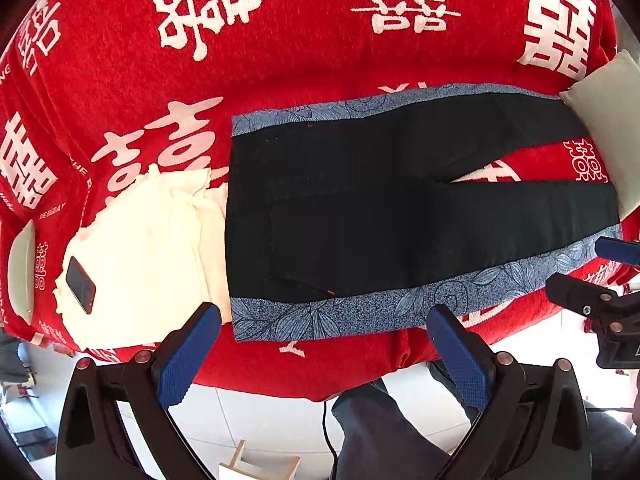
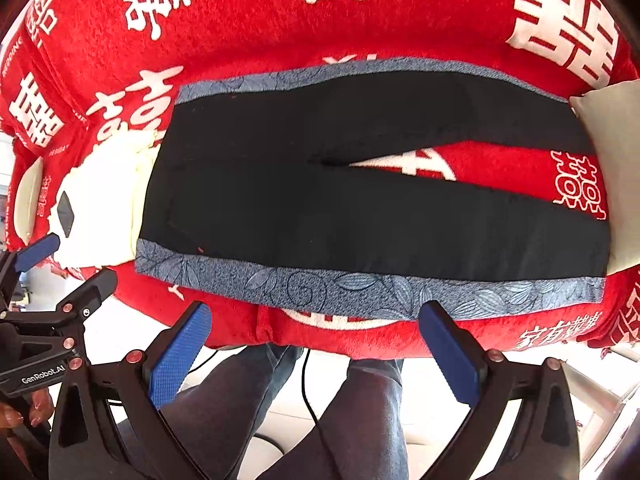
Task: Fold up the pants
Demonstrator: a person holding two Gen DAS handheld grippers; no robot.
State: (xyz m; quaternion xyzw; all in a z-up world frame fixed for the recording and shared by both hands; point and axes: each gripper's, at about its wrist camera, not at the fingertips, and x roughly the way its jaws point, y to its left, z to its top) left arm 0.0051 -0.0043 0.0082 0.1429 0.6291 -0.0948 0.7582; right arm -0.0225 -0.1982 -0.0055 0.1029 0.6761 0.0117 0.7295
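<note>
A pair of black pants (image 1: 400, 216) with blue-grey leaf-patterned bands down both outer sides lies flat and unfolded on a red blanket (image 1: 280, 60) printed with large white Chinese double-happiness characters. The waistband points left, and the two legs run right, parting to show a wedge of red between them. In small white Latin letters near the blanket's left edge, only fragments can be read, such as "THE BIG DAY"; the rest is too small or warped. Left of the waistband, touching it, sits a cream-white folded cloth (image 1: 160, 248) with a dark phone (image 1: 81, 285) lying on top. A pale cushion (image 1: 612, 128) rests at the leg ends on the right. The left gripper (image 1: 326, 344) hangs over the blanket's near edge, just short of the waist corner, its blue-padded fingers spread wide and holding nothing. The right gripper (image 2: 316, 340) hangs over the near edge further along the leg, also spread wide and empty. In the right wrist view the left gripper's black body bears the label "GenRobot.AI". Below the blanket, the person's legs (image 2: 248, 412) in dark trousers stand on a pale floor.
</note>
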